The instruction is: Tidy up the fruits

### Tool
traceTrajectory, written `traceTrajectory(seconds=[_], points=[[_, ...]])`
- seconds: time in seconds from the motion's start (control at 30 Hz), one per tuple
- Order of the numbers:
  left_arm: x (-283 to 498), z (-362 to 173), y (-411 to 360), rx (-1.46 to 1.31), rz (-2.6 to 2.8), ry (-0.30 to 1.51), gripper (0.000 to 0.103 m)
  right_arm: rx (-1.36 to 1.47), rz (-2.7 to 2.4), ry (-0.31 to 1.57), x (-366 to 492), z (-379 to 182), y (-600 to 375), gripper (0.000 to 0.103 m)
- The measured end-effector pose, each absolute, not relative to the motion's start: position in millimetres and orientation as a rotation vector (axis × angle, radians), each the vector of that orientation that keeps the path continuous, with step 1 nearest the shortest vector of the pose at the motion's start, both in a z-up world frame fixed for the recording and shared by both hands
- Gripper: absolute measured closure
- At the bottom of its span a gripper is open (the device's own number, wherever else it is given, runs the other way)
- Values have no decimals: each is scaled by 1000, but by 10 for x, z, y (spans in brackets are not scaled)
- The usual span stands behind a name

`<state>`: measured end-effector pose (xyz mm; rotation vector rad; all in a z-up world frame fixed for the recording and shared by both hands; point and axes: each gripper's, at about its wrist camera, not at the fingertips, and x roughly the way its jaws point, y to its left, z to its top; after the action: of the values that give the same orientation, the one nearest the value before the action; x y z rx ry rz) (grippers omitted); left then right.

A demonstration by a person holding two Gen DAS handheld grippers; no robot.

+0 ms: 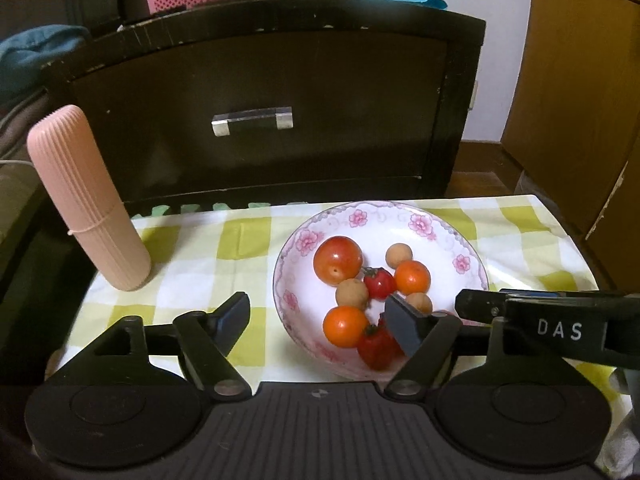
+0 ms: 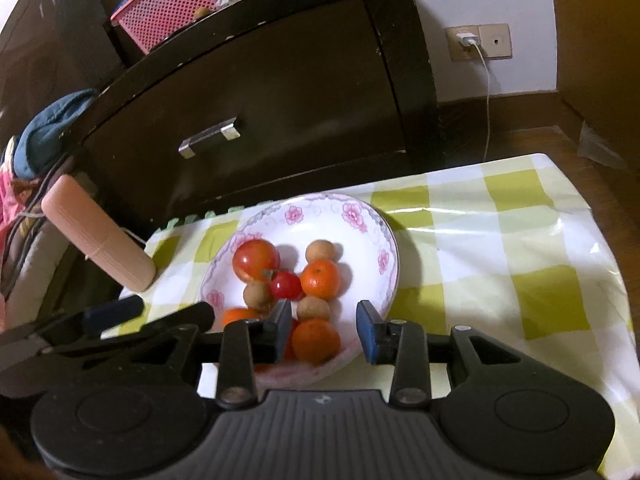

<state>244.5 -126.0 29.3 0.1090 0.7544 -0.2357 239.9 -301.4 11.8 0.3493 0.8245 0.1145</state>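
Observation:
A white plate with pink flowers (image 1: 400,212) (image 2: 352,210) lies on the green-checked cloth. It holds a large tomato (image 1: 338,258), small oranges (image 1: 412,277), brown longans (image 1: 352,294) and small red fruits (image 1: 379,282). My left gripper (image 1: 318,316) is open wide over the plate's near left part, with nothing between its pads. In the right wrist view my right gripper (image 2: 325,322) hangs over the plate's near edge. Its pads stand either side of an orange (image 2: 316,340) lying in the plate, and a gap shows on the orange's right side.
A pink ribbed cylinder (image 1: 88,200) (image 2: 100,240) stands at the cloth's left edge. A dark cabinet with a metal drawer handle (image 1: 252,120) rises right behind the table. A charger cable (image 2: 486,92) hangs at the wall on the right.

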Motion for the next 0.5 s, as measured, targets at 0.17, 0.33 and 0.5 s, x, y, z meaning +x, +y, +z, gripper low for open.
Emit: traceTrajectory(seconds=[0.17, 0.33, 0.5], points=[[2306, 328, -1270, 130, -223, 735, 16, 343, 102, 817, 2234, 170, -3025, 66], [2158, 371, -1269, 124, -228, 728, 7, 312, 75, 797, 2054, 251, -3043, 66], [1975, 435, -1249, 118, -229, 692, 0, 328, 70, 780, 1862, 318, -3077, 65]])
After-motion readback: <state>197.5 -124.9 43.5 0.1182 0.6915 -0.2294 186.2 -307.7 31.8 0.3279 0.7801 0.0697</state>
